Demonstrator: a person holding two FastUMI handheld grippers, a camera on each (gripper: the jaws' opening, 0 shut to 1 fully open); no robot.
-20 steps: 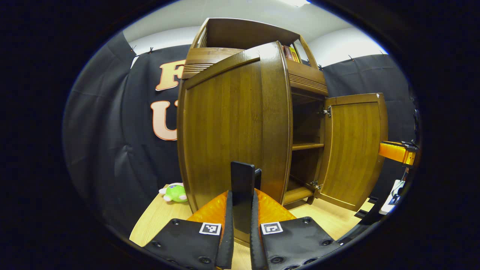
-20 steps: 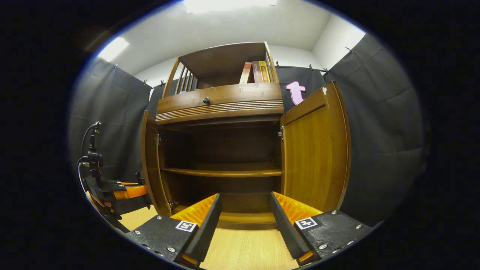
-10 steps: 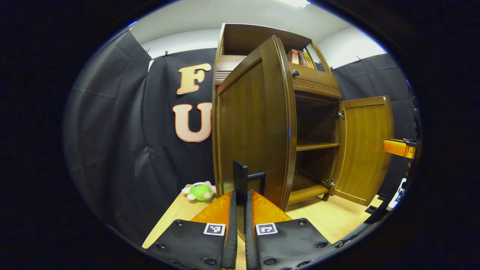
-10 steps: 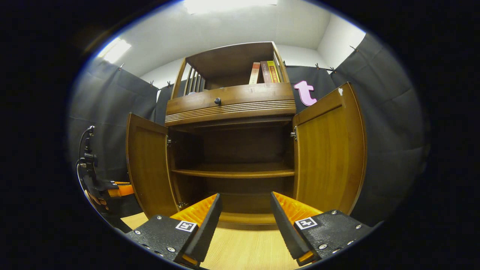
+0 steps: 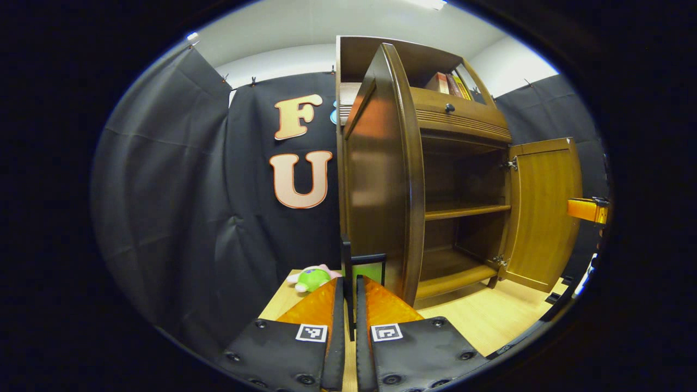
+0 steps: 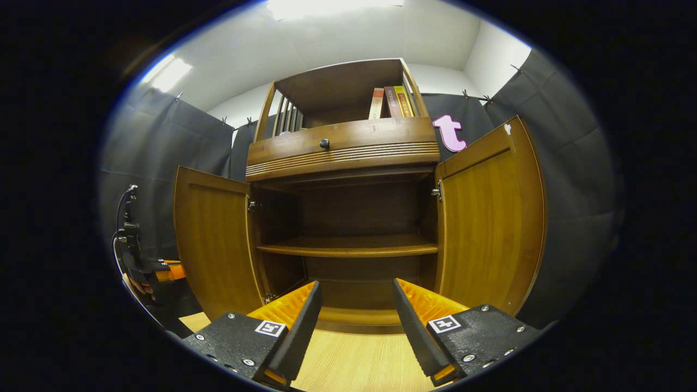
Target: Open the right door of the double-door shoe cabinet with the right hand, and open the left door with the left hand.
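Note:
The brown wooden shoe cabinet [image 6: 343, 147] stands with both doors open. In the left gripper view its left door [image 5: 375, 190] is swung out almost edge-on, and my left gripper [image 5: 350, 280] is shut on that door's black handle [image 5: 347, 256]. The right door [image 5: 544, 207] hangs wide open, with the right gripper [image 5: 585, 209] beyond it. In the right gripper view my right gripper [image 6: 356, 283] is open and holds nothing, facing the bare shelf [image 6: 348, 249] between the left door [image 6: 215, 239] and the right door [image 6: 490, 218]. The left gripper [image 6: 163, 271] shows behind the left door.
A green plush toy [image 5: 313, 276] lies on the light wooden floor [image 5: 479, 321] left of the cabinet. A drawer with a dark knob [image 6: 324, 144] sits above the doors, and books [image 6: 392, 102] stand on the top shelf. Black cloth walls close in on both sides.
My left gripper has pulled the left door further open, from angled to nearly edge-on. The right gripper and the right door have barely moved.

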